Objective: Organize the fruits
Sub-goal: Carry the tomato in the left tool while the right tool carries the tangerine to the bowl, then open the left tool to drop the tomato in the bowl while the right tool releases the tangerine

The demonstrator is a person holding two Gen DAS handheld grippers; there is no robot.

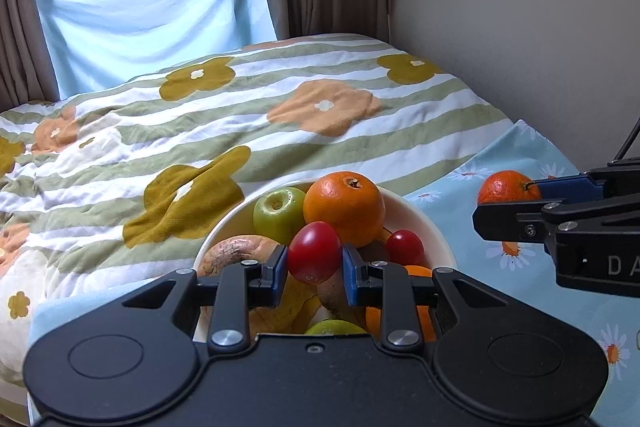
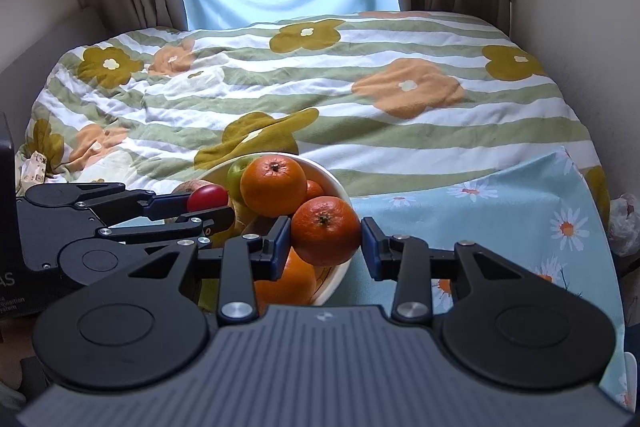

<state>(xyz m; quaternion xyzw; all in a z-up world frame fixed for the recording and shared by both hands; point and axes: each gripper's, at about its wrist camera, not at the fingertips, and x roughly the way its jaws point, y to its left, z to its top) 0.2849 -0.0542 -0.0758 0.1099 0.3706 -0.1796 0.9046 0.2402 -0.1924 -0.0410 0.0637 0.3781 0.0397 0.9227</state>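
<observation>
the left gripper [image 1: 315, 259] is clamped on a red plum-like fruit [image 1: 314, 253], low centre of the left wrist frame, held over the white bowl [image 1: 434, 227]. the bowl contains a large orange [image 1: 344, 207], a green apple [image 1: 279, 215] and a second red fruit [image 1: 405, 247]. the right gripper [image 2: 325, 237] grips a small tangerine [image 2: 325, 231] between its blue pads, at the bowl's right rim in the centre of the right wrist frame. the bowl rests on a daisy-print cloth [image 2: 500, 211], in front of the floral duvet [image 2: 360, 87].
</observation>
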